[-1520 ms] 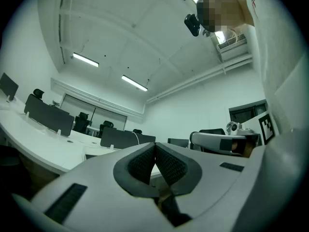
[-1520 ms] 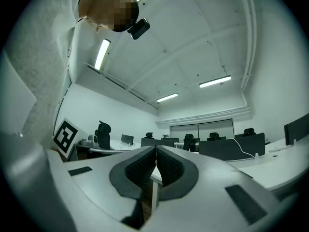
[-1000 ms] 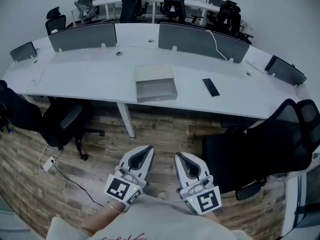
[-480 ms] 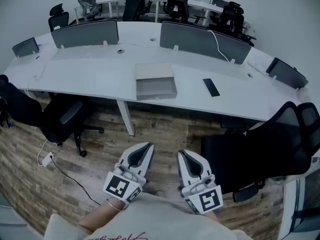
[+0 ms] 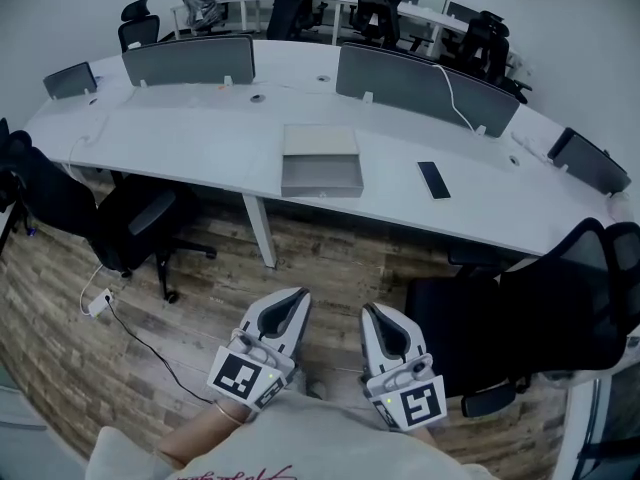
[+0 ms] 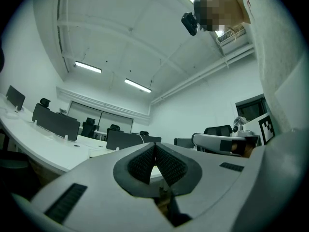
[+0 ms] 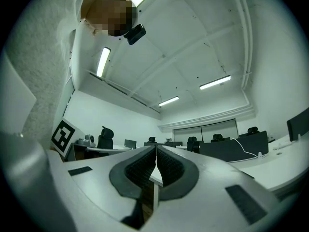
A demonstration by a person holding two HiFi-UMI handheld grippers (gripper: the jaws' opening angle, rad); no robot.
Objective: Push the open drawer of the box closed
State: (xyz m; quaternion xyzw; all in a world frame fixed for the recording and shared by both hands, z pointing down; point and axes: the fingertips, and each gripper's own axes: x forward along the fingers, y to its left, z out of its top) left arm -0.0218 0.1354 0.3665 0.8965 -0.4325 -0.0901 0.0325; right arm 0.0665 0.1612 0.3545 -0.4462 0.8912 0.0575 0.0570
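Note:
A flat grey box [image 5: 320, 143] lies on the long curved white desk [image 5: 200, 153], with its drawer [image 5: 321, 179] pulled out toward the desk's front edge. Both grippers are held low near my body, over the wooden floor and well short of the desk. The left gripper [image 5: 297, 297] is shut with nothing between its pads. The right gripper [image 5: 371, 312] is likewise shut and empty. In the left gripper view the jaws [image 6: 155, 153] meet and point up at the ceiling. The right gripper view shows its jaws [image 7: 156, 159] closed together too.
A black phone [image 5: 434, 179] lies on the desk right of the box. Grey dividers [image 5: 425, 88] stand along the desk's far side. Black office chairs sit at the left [image 5: 130, 228] and right [image 5: 560, 308]. A power strip with a cable [image 5: 97, 302] lies on the floor.
The head view has shifted slightly, so the desk and box sit a little further right in the picture. Both grippers stay shut and nearly in the same place.

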